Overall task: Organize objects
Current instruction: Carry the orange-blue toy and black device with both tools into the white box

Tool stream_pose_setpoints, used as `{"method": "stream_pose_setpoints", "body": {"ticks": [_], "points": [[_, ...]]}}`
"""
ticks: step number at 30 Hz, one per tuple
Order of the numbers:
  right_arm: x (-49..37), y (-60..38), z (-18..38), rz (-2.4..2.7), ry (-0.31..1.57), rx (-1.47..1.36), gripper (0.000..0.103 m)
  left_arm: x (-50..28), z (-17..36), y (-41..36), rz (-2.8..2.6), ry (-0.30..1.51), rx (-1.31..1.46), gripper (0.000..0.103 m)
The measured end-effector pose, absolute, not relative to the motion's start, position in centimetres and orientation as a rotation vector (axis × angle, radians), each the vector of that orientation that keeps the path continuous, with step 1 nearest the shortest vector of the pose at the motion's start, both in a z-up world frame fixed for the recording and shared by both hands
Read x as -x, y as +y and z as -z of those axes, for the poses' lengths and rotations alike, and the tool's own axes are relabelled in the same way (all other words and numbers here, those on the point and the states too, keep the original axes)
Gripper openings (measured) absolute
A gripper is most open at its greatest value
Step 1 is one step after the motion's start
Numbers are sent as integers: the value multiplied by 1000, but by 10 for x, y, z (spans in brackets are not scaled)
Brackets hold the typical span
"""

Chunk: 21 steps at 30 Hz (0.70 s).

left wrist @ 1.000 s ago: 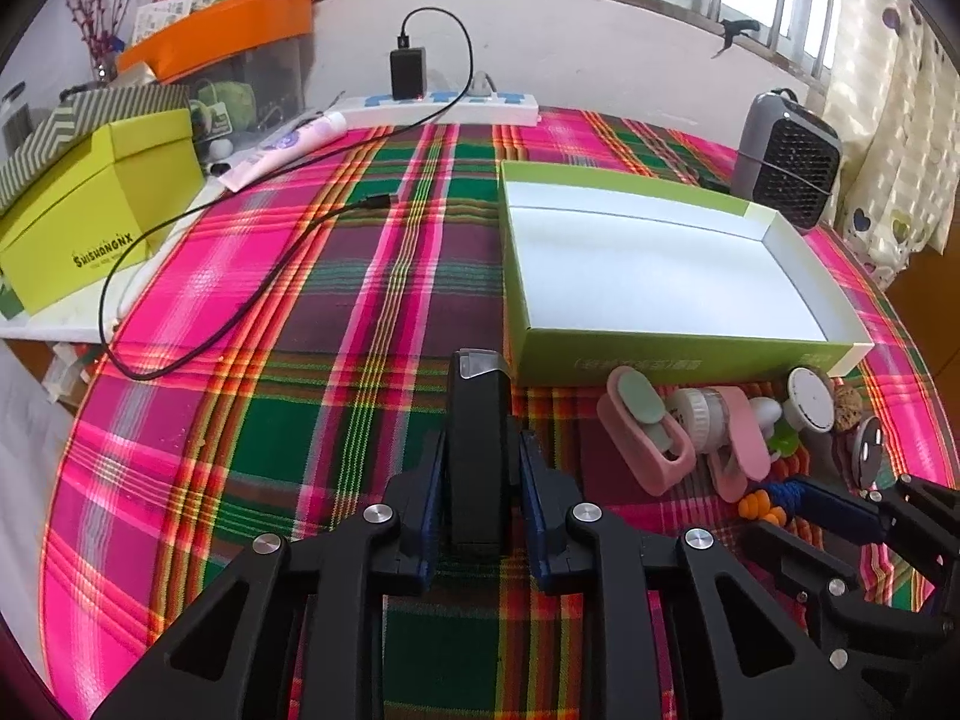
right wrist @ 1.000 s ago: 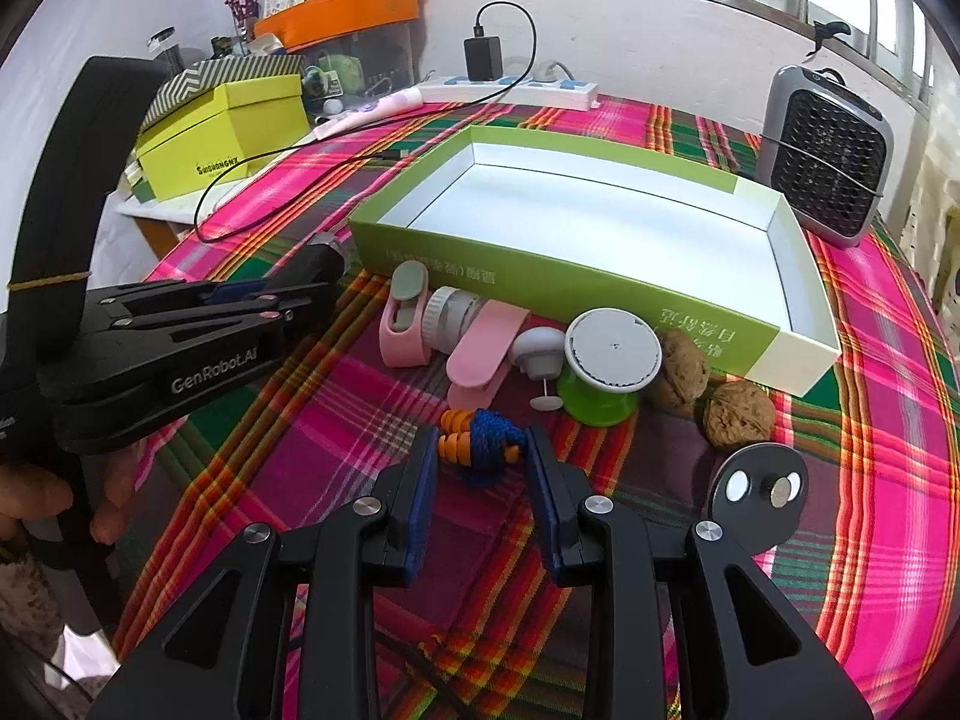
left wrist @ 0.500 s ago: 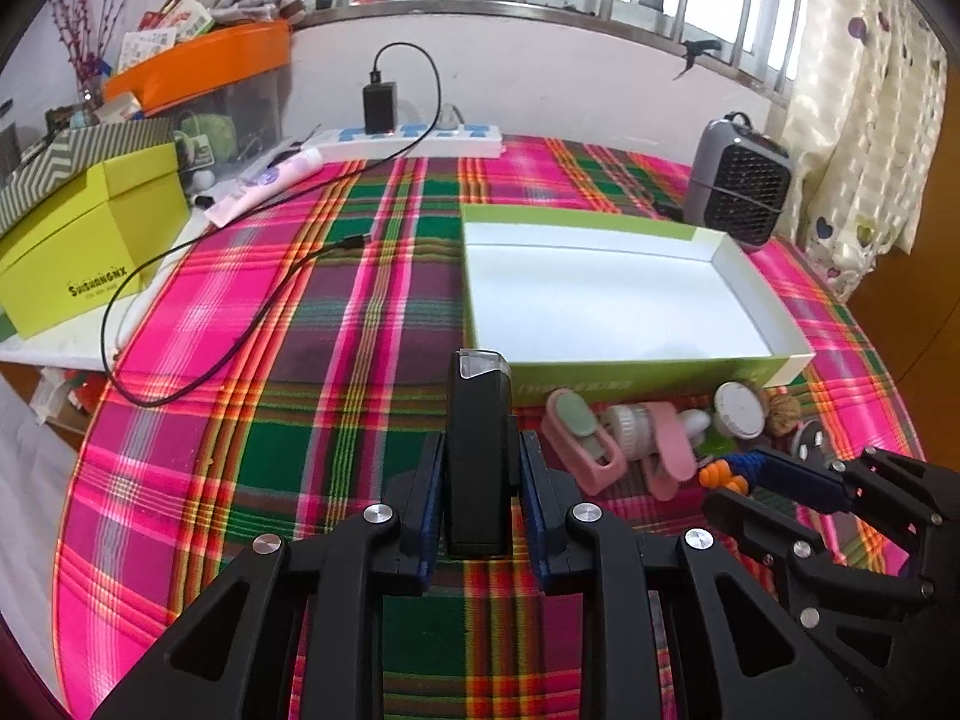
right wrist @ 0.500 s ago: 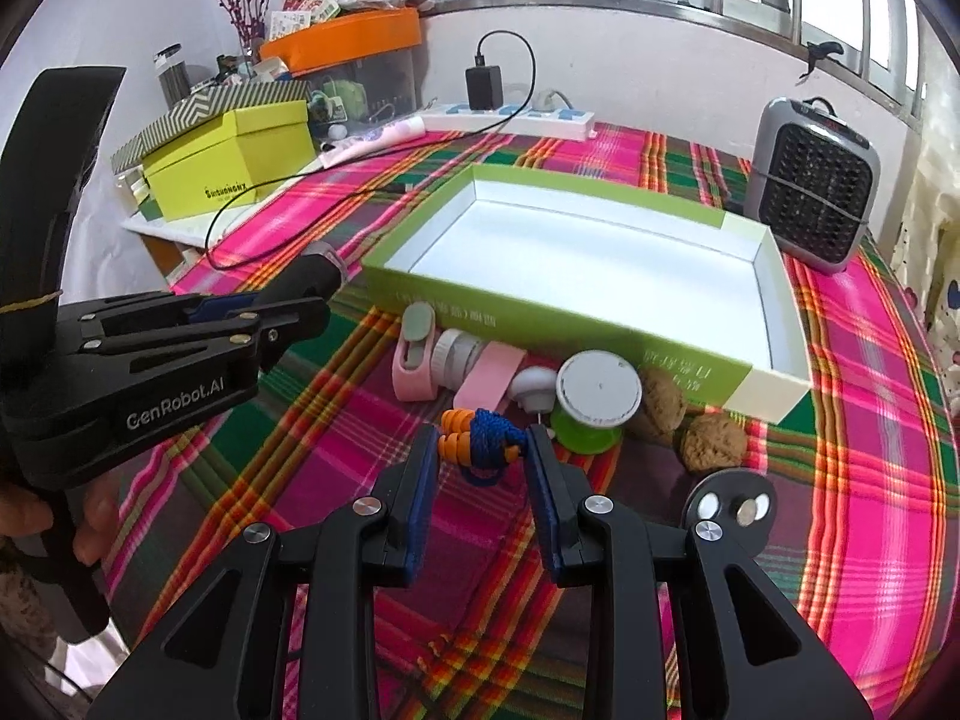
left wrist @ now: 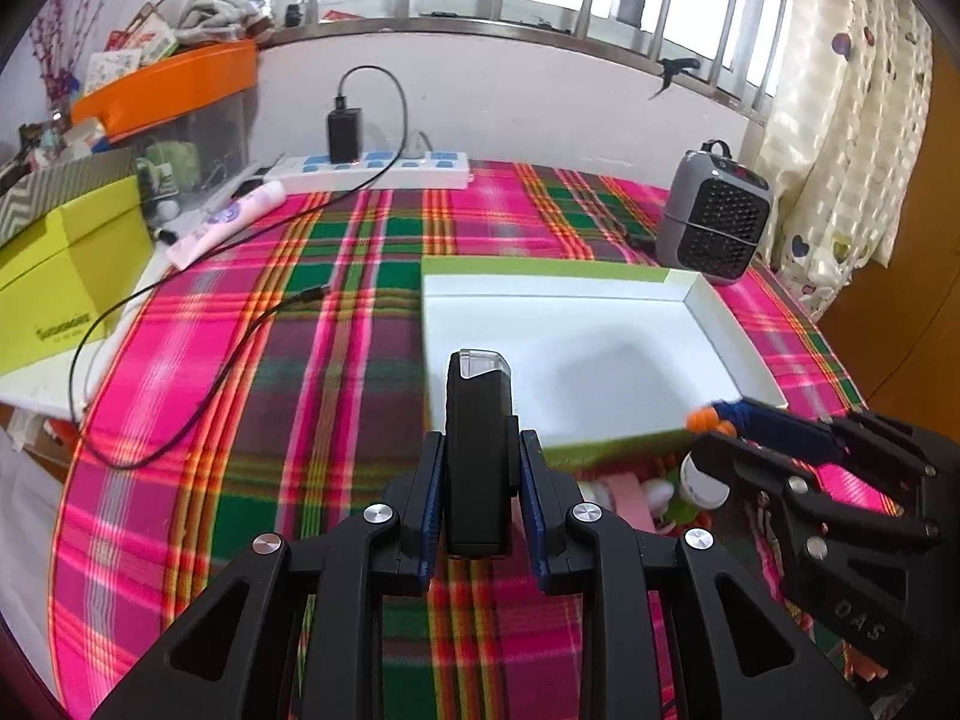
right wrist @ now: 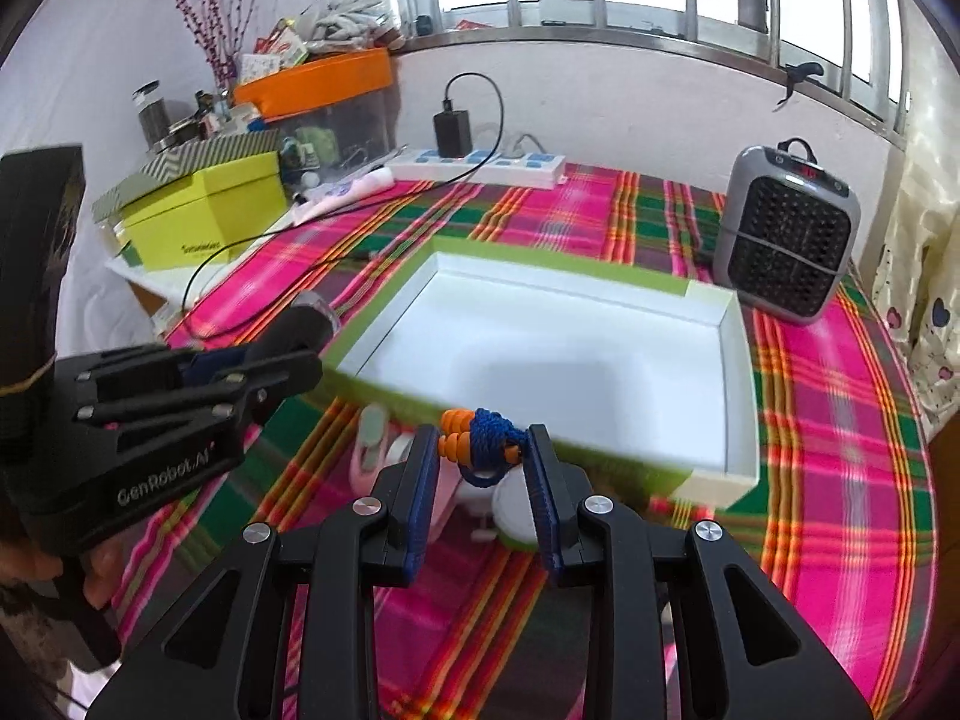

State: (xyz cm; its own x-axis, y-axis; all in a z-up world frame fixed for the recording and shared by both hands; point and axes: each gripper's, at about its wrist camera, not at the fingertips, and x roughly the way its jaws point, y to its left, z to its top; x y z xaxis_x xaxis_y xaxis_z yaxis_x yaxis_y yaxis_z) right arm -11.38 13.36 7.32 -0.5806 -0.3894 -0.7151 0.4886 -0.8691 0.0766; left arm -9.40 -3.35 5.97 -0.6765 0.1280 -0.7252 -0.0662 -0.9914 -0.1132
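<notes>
My left gripper (left wrist: 480, 443) is shut on a black oblong device with a clear tip (left wrist: 478, 414) and holds it in the air at the near left corner of the green box with a white inside (left wrist: 576, 360). My right gripper (right wrist: 482, 444) is shut on a blue knotted cord with orange beads (right wrist: 487, 432), above the box's near wall (right wrist: 600, 450). In the left wrist view the right gripper (left wrist: 780, 432) comes in from the right with the cord (left wrist: 735, 411). A pink clip (right wrist: 371, 450) and a white round cap (right wrist: 513, 510) lie on the plaid cloth in front of the box.
A grey heater (right wrist: 786, 240) stands behind the box's far right corner. At the back lie a white power strip (left wrist: 372, 171) with a black charger, and a black cable (left wrist: 180, 324) across the cloth. A yellow-green box (left wrist: 60, 276) sits left. A hand (right wrist: 36, 564) grips the left tool.
Both grippers have risen from the cloth with their loads and moved toward the box. The small items in front of the box now sit lower and partly hidden behind the fingers.
</notes>
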Motion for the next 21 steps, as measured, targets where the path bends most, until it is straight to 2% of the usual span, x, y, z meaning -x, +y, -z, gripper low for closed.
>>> {"method": "stream_pose_setpoints", "body": {"ticks": [7,21], "points": [[146,127,-77,2438,203,-1058,30,123,-57,-32,-2733,-129,1243,21],[208,108,-58,2452,247,-1177,30,178,-47,-27,-2713,-27,1269,21]]}}
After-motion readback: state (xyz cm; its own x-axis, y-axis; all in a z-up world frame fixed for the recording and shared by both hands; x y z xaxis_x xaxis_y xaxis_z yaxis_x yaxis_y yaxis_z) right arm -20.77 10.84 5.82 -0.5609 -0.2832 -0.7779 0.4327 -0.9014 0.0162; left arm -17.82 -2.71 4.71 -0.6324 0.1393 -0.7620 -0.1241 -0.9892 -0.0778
